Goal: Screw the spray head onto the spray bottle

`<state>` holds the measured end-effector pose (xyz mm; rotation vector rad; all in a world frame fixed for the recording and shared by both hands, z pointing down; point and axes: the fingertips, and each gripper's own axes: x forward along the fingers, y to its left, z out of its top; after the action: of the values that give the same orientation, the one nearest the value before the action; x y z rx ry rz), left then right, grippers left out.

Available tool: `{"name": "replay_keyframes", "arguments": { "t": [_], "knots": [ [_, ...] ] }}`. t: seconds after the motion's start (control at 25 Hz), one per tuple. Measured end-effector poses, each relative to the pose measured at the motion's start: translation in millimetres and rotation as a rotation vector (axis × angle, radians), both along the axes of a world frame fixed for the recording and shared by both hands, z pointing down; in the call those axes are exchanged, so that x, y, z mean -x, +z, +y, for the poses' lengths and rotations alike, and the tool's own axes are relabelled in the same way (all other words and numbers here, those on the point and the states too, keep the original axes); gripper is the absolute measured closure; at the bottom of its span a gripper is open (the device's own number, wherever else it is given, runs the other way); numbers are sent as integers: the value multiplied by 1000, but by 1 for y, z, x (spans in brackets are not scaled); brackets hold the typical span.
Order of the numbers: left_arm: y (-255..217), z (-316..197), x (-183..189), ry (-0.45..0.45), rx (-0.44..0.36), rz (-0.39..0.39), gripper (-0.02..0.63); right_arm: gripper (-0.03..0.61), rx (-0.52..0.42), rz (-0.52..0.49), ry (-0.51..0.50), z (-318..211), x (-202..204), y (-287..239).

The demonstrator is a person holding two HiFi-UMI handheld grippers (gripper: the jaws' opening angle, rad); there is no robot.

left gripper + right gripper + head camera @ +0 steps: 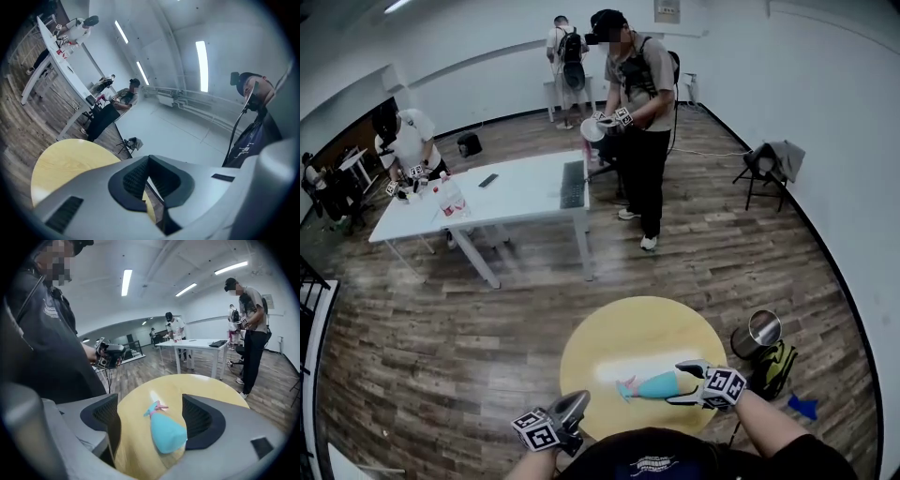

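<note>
While left gripper [149,161] jaws meet, right gripper [150,406] jaws gape around the spray bottle [166,434].

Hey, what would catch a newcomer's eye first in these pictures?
A teal spray bottle lies on its side on the round yellow table, its base between the open jaws of the right gripper. The left gripper is shut at the table's near edge. Beyond, other people stand by a white table.

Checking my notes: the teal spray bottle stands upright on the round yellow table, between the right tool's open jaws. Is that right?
Not quite. The spray bottle lies on its side on the yellow table, not upright. The right gripper view shows this. As you said, it is between the open jaws of the right tool.
</note>
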<state>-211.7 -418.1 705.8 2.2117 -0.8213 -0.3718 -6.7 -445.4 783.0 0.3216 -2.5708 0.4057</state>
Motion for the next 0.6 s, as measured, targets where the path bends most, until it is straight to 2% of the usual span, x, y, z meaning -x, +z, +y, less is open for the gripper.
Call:
{"name": "replay_keyframes", "arguments": {
  "t": [0.2, 0.4, 0.48, 0.6],
  "knots": [
    [9, -9, -51, -111, 54, -15, 611, 69, -46, 92, -217, -14, -39, 56],
    [20, -22, -77, -193, 106, -53, 611, 30, -133, 165, -403, -34, -50, 116],
    [24, -28, -84, -200, 117, -65, 611, 17, -169, 188, -459, -37, -50, 135],
    [31, -35, -83, -211, 142, -73, 611, 15, -213, 208, -486, -39, -42, 159]
  ]
}}
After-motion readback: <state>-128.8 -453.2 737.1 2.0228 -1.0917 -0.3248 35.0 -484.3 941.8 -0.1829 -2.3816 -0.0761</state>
